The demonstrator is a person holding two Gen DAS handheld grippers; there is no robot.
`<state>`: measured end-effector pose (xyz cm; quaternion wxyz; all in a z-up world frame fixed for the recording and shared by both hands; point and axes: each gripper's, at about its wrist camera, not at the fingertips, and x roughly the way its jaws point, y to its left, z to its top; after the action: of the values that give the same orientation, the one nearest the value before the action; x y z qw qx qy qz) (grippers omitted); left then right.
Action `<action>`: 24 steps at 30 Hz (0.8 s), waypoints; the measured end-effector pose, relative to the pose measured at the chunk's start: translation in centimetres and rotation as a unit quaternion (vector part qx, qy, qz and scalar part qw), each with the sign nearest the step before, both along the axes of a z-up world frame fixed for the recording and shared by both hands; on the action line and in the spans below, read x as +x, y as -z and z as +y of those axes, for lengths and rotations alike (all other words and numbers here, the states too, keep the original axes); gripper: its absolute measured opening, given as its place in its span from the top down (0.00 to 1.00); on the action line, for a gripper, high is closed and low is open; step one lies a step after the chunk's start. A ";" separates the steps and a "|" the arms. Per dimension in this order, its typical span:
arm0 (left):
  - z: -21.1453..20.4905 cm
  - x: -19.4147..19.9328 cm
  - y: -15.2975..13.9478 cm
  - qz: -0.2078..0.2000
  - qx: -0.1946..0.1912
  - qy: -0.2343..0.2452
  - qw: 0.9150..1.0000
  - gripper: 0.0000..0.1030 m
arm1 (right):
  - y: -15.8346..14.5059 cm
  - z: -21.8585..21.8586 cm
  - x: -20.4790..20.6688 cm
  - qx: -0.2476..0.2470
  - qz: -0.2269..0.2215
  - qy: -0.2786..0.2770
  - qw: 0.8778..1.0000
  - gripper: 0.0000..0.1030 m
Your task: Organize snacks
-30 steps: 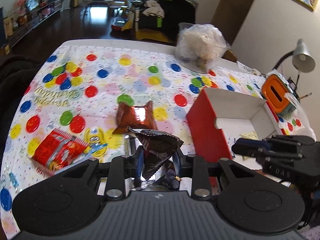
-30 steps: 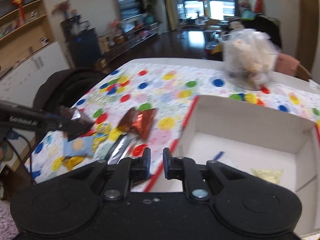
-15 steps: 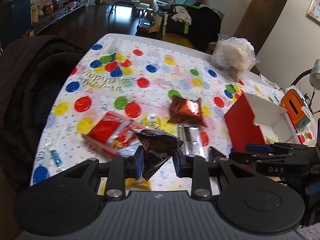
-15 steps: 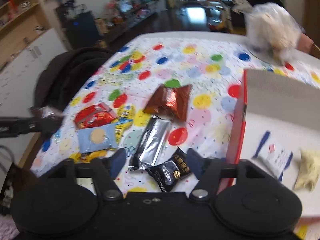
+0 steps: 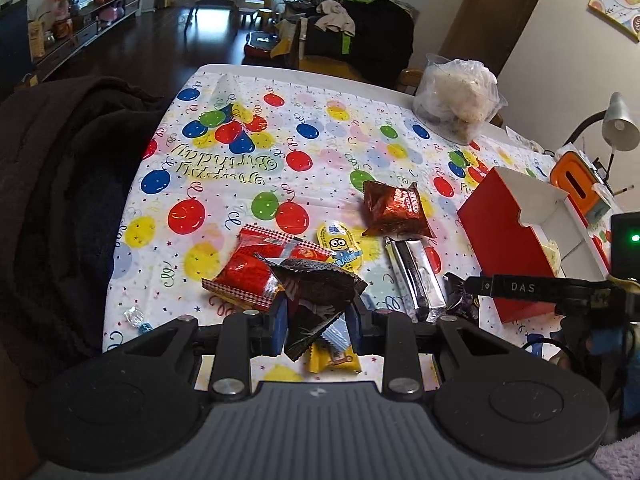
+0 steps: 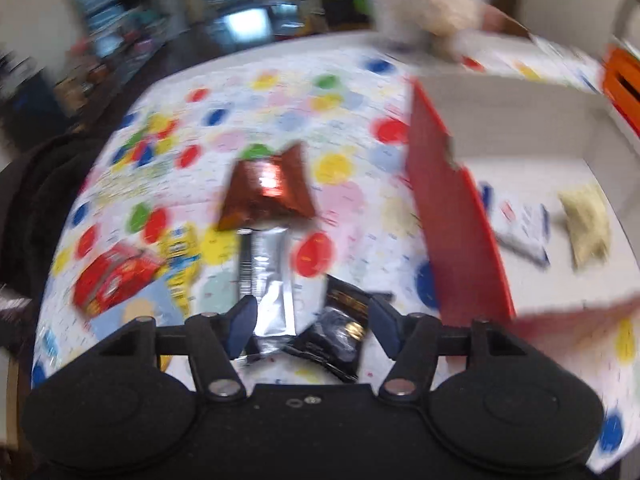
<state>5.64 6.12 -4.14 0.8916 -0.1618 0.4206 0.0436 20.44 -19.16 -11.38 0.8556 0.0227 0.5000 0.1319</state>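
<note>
My left gripper is shut on a dark brown snack wrapper and holds it above the near table edge. My right gripper is open low over a small black snack packet and a silver bar; its finger also shows in the left wrist view. A red box with a white inside holds a white-blue packet and a pale yellow packet. On the balloon tablecloth lie a copper foil bag, a red packet and a yellow minion packet.
A clear bag of food stands at the far right of the table. An orange holder and a desk lamp are behind the box. A dark coat hangs at the table's left edge. A small wrapped candy lies near the front left.
My right gripper has opened and moved from over the box down to the black packet and silver bar. My left gripper has pulled back leftward with the brown wrapper.
</note>
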 end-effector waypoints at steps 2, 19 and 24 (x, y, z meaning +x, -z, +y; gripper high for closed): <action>0.3 0.0 0.1 0.000 0.000 0.008 1.000 0.72 | 1.3 -0.6 0.4 0.005 0.022 0.037 0.999 0.45; 1.4 0.4 1.0 0.012 -0.011 0.033 0.999 0.72 | 3.9 0.6 1.5 -0.007 0.020 0.066 0.998 0.64; 1.2 0.5 1.0 0.012 -0.015 0.033 0.999 0.72 | 3.4 0.6 1.2 -0.007 0.012 0.050 0.999 0.69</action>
<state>6.17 7.33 -5.11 0.8850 -0.1602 0.4371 0.0096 21.69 -18.59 -14.83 0.8553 0.0432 0.5094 0.0848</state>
